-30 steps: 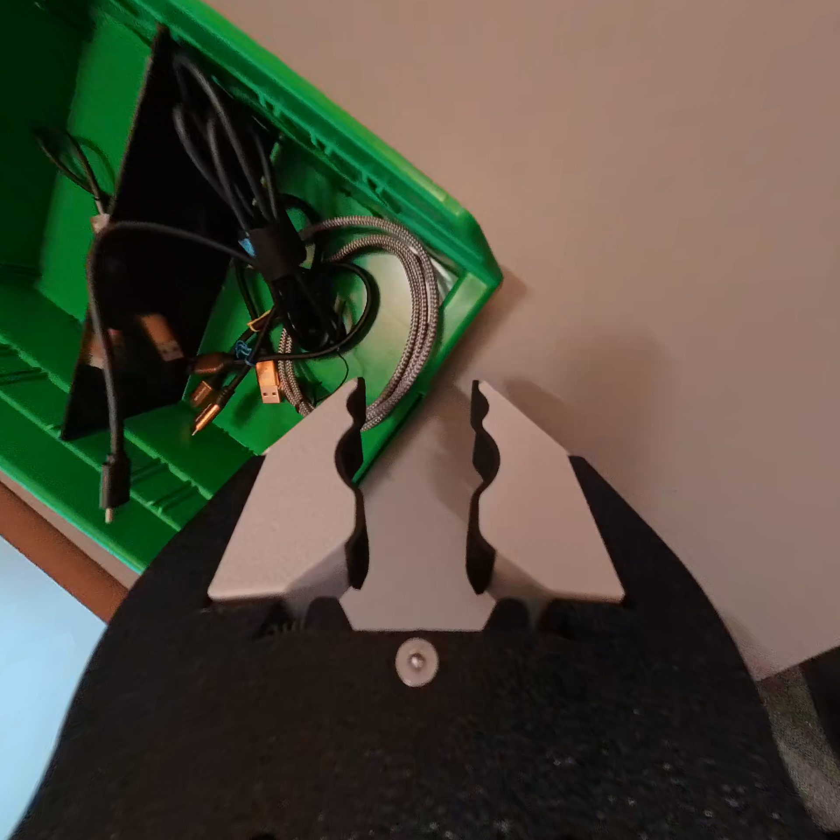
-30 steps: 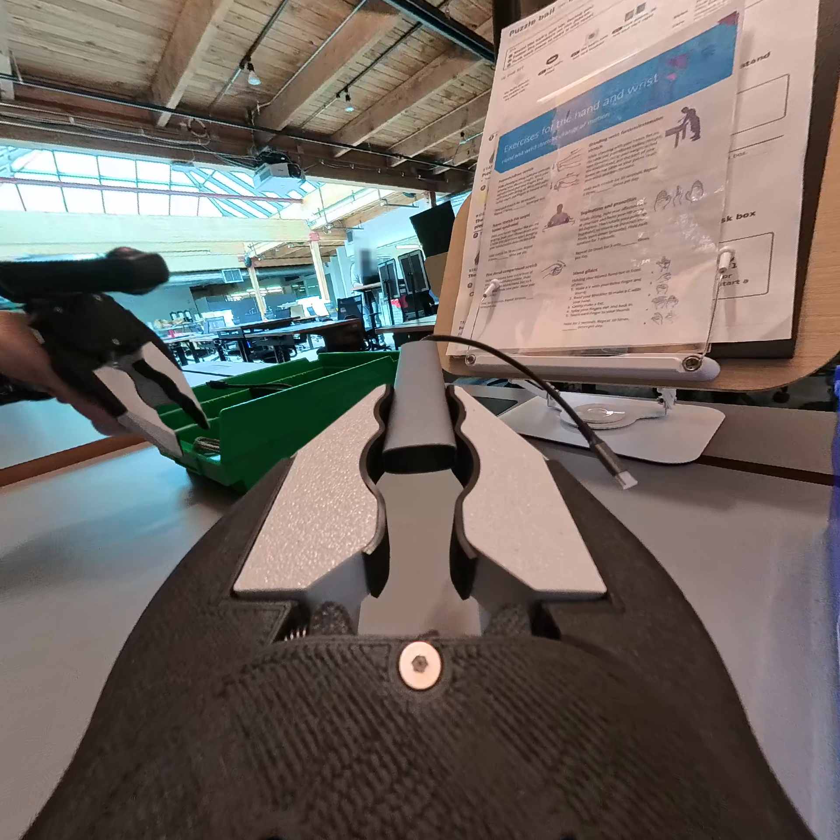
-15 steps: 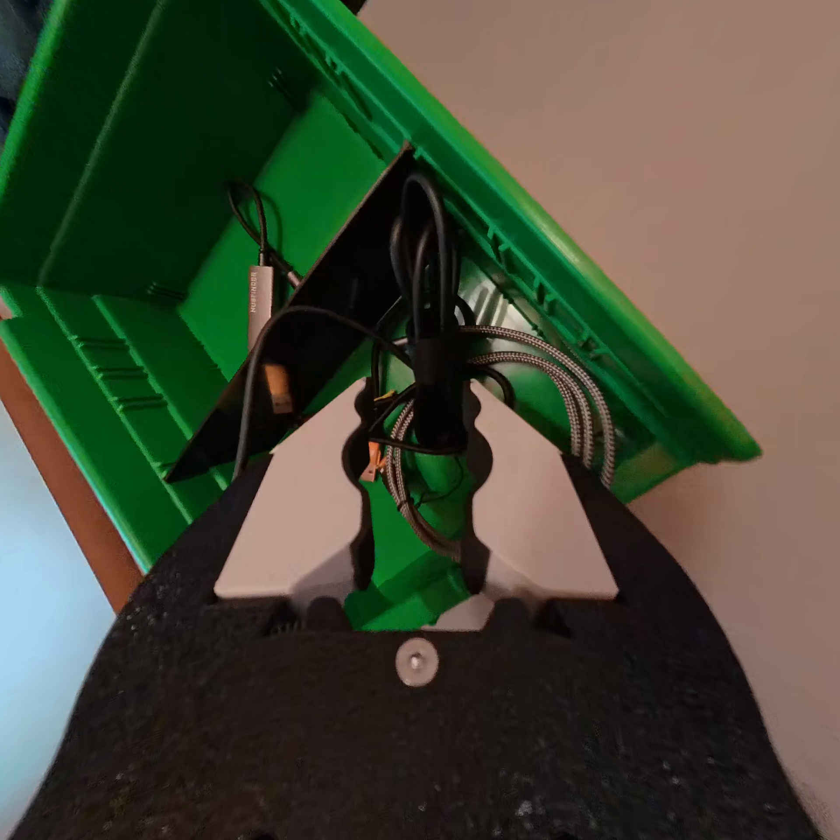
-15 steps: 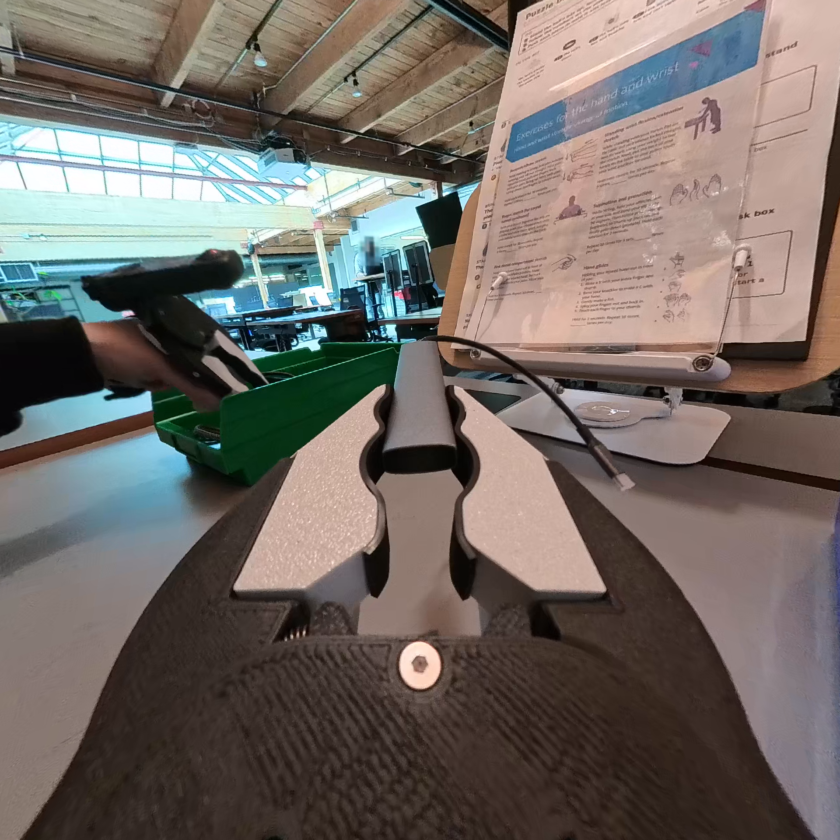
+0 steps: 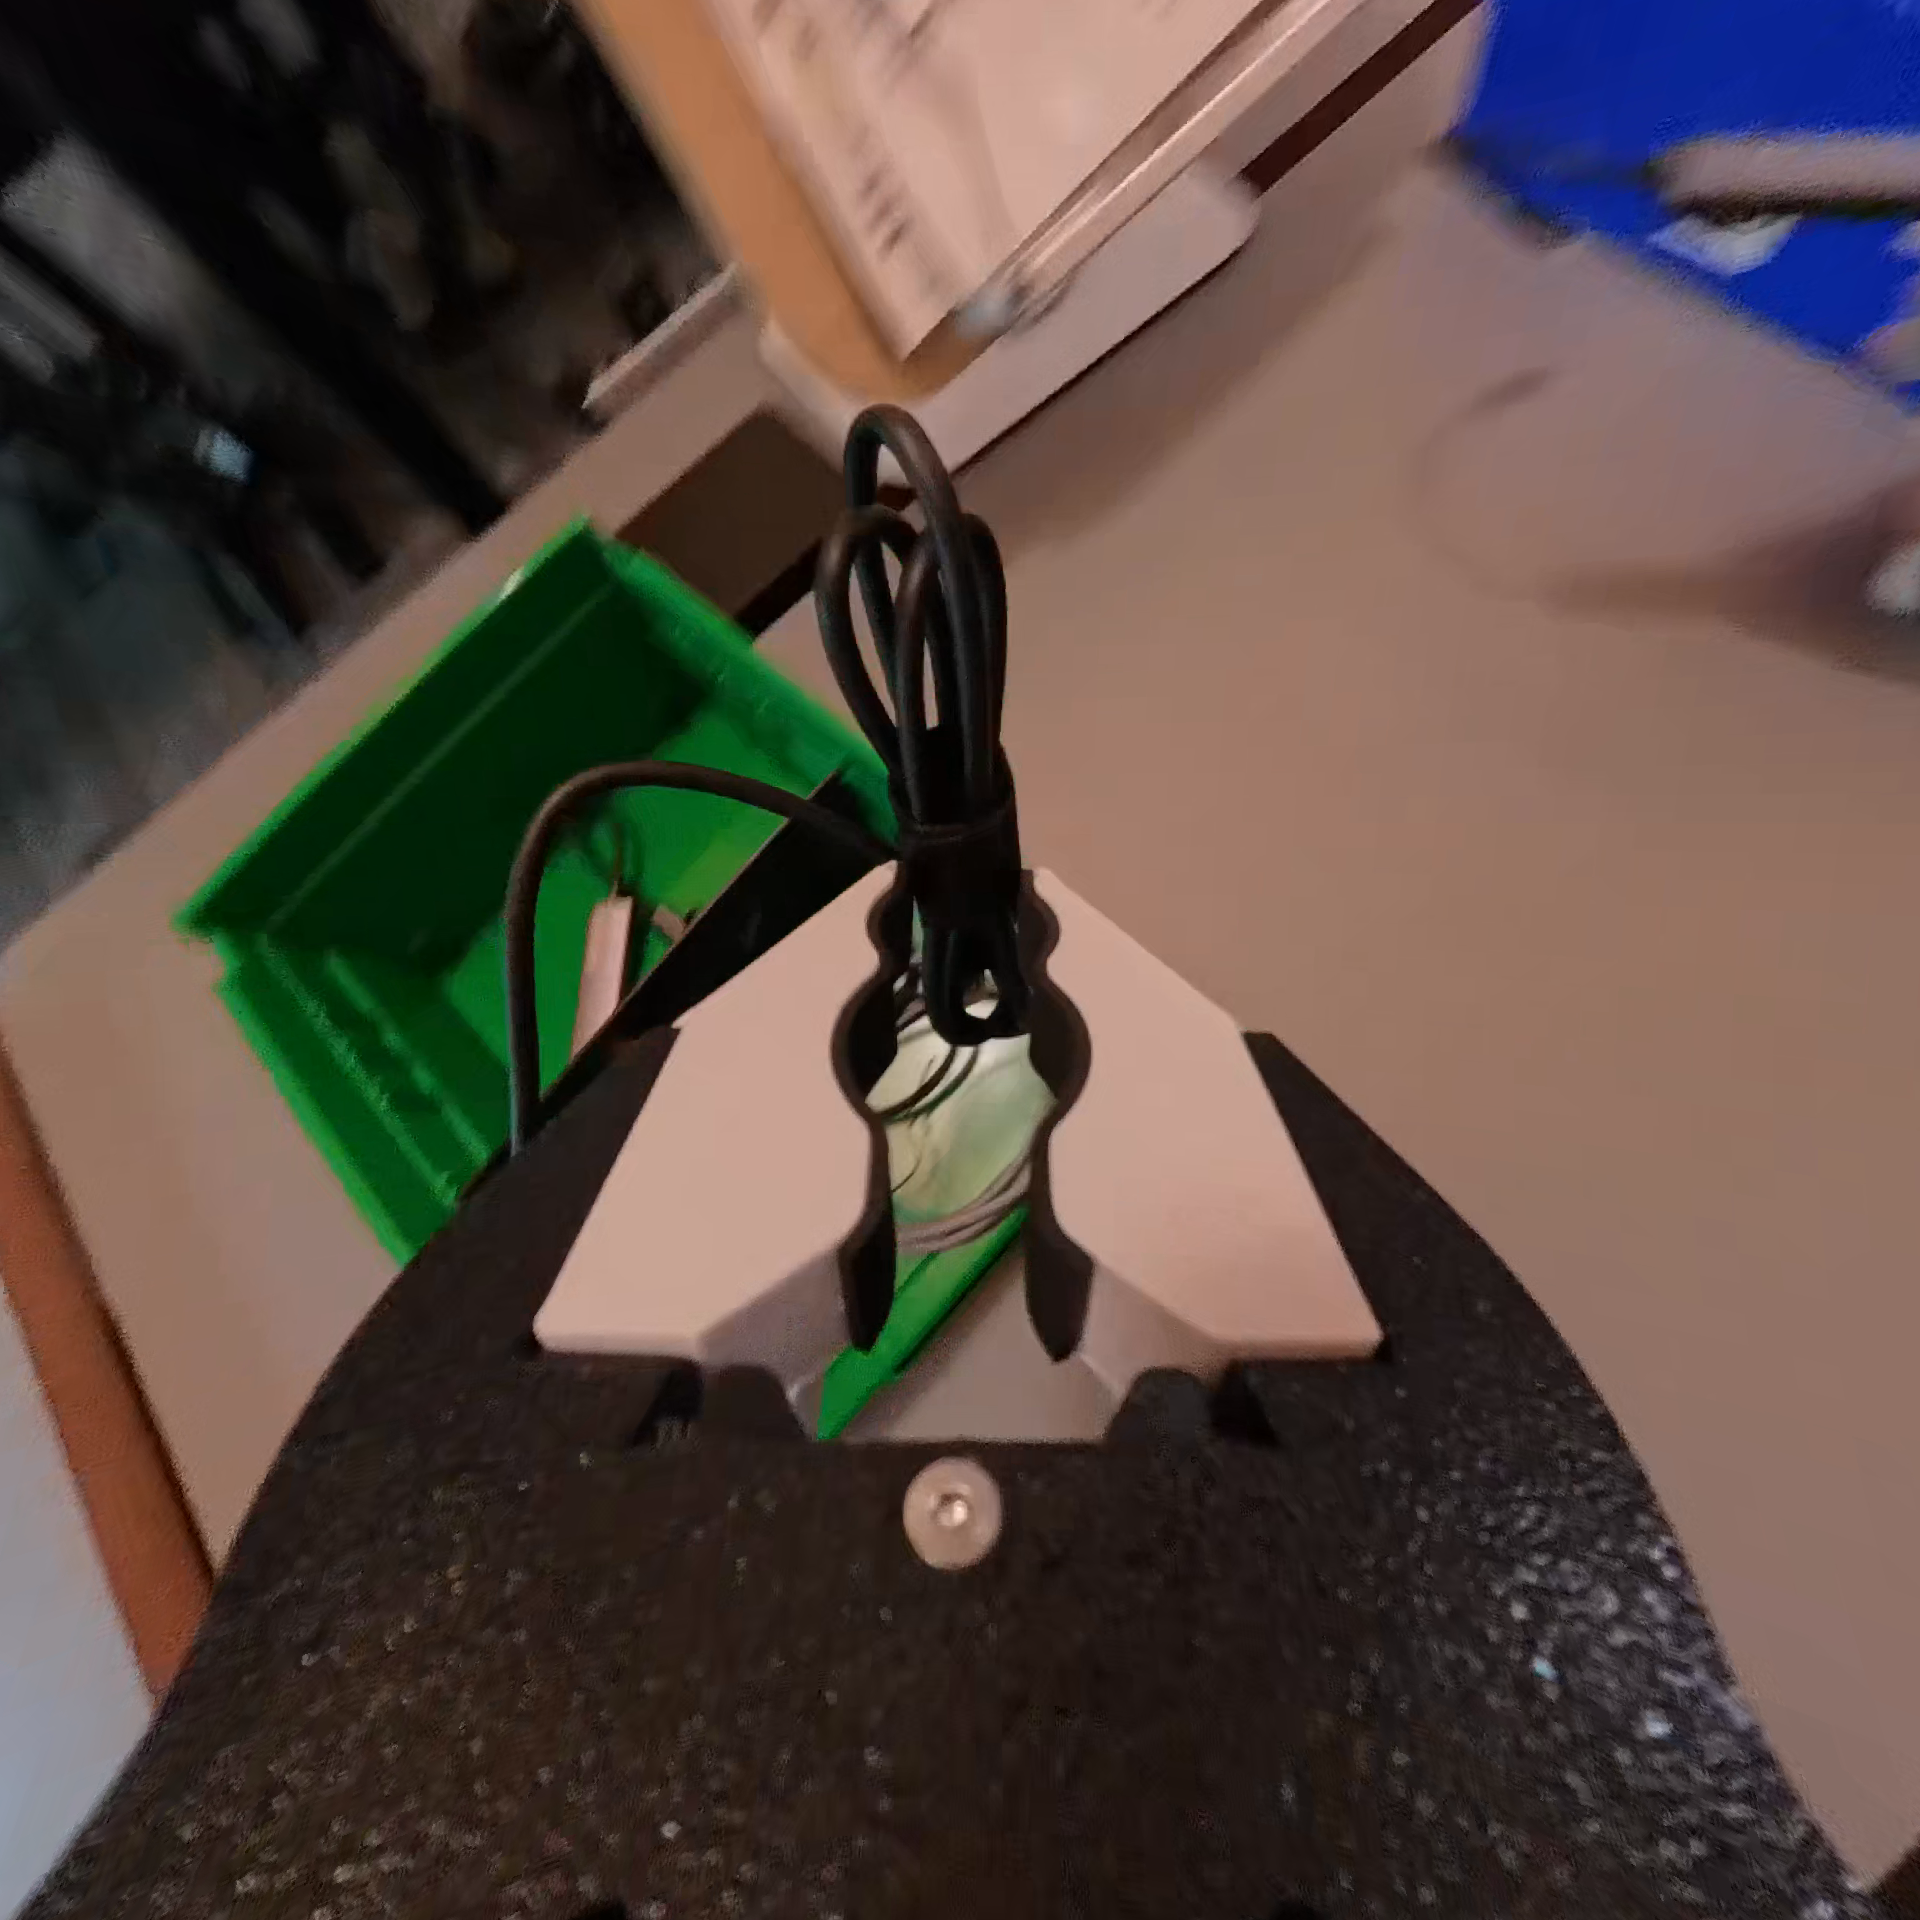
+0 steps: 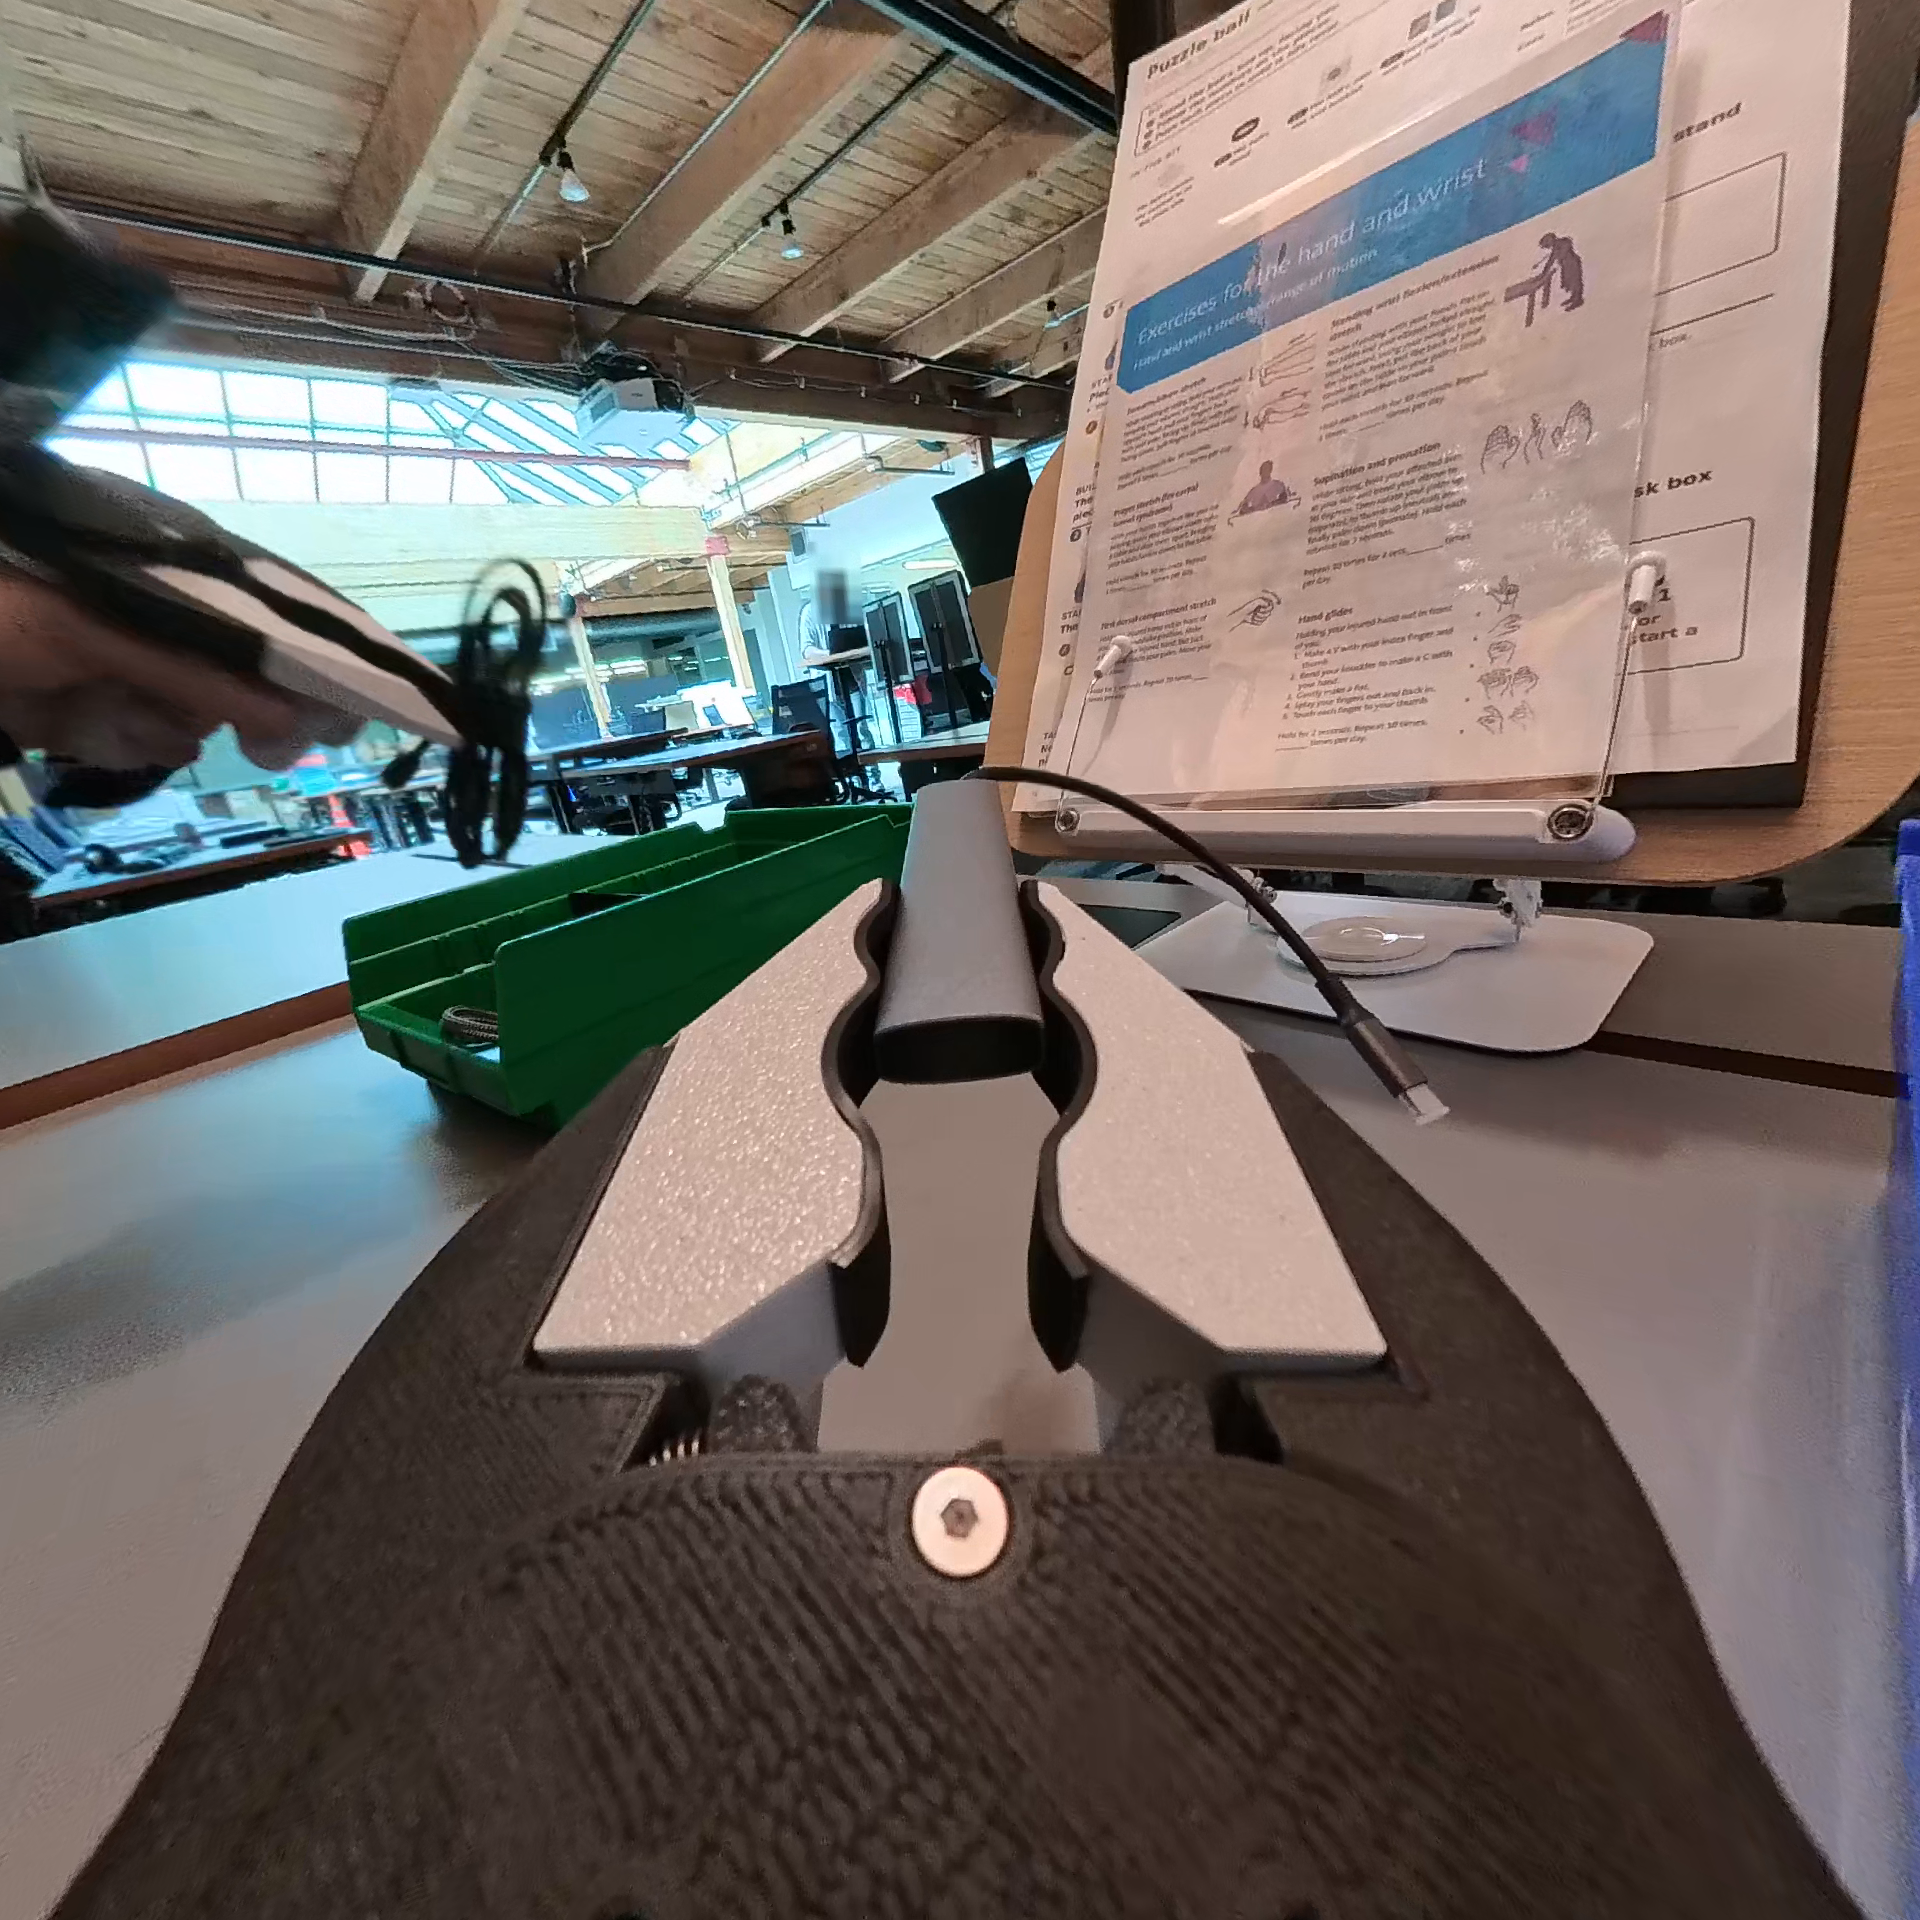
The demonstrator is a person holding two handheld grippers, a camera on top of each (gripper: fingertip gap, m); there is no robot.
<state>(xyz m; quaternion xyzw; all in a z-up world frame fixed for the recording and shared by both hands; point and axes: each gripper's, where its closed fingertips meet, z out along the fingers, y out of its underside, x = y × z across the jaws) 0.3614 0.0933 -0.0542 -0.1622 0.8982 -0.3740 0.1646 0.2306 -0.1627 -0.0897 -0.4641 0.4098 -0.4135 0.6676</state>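
The left claw (image 5: 961,914) is closed on a black cable bundle (image 5: 940,727), pinching it at the tips just below the band that ties the loops together. The loops stand up past the tips, and one loose strand arcs off to the left and drops behind the claw body. In the right wrist view the bundle (image 6: 494,717) hangs in the air above the green bin (image 6: 623,966), clear of it and of the worktop (image 6: 208,1195). A braided cable (image 6: 468,1023) lies in the near end of the bin. The right claw (image 6: 956,935) is closed on a grey adapter (image 6: 956,966), a slim bar gripped across its width near the tips, with a short black lead (image 6: 1195,873) curving off to a plug (image 6: 1392,1081) that hangs just above the worktop. Behind it a stand (image 6: 1455,966) carries a printed sheet (image 6: 1371,447). The bundle looks light and floppy, so the banded waist seems the one firm place to hold it; the free strand will likely swing and could snag on the bin. The adapter looks rigid, smooth and light, and probably sits best gripped on its flat sides.
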